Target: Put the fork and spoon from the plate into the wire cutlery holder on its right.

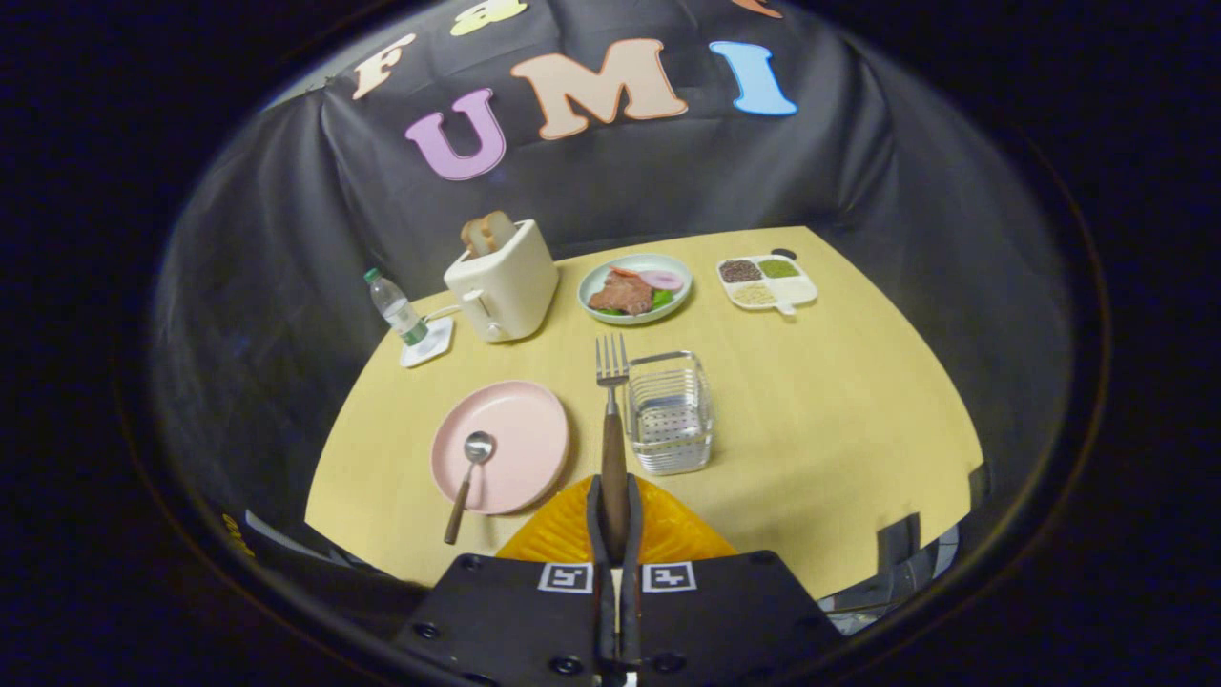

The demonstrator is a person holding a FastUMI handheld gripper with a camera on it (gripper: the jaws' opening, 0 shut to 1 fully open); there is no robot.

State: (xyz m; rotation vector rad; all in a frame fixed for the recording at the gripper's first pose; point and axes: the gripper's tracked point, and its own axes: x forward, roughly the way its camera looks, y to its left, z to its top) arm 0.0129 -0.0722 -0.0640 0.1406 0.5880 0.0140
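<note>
Black cloth walls in a yellow table (839,429), where the gripper (615,515) has its jaws clamped on the wooden handle of a fork (611,410), tines pointing forward and raised just left of the wire holder (670,412). Left of the holder, a pink plate (520,429) carries a spoon (467,482) whose handle juts over the near rim. Beyond the holder sit a green plate of food (635,288), a divided tray of grains (767,281), a white toaster (503,279) with bread in its slots, and a water bottle (395,307) on a white coaster (427,342).
</note>
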